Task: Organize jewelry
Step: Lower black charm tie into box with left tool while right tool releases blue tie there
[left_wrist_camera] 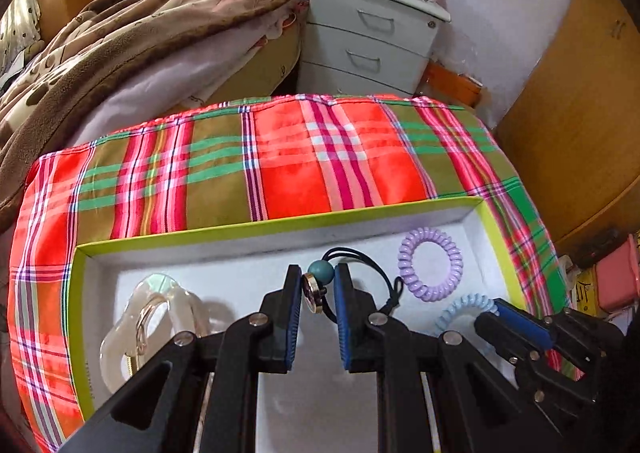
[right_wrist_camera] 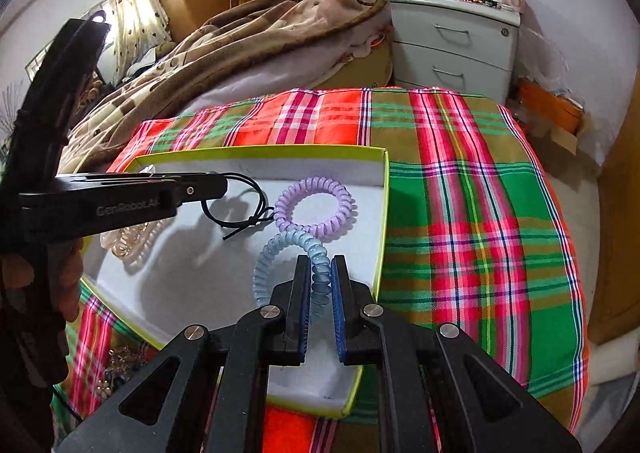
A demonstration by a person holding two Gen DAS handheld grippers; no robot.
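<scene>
Grasping a black beaded hair tie (left_wrist_camera: 320, 273), the left claw (left_wrist_camera: 318, 285) hangs over the box (left_wrist_camera: 280, 227). The right claw (right_wrist_camera: 320, 277) pinches the blue coil tie (right_wrist_camera: 280, 253). Lower both gently, then release separately.

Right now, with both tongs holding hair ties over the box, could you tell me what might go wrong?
1. The black cord tie trails from the left tongs beside the purple coil; it could snag.
2. The right tongs pinch the blue coil by one edge; it may spring free or land outside the box.
</scene>
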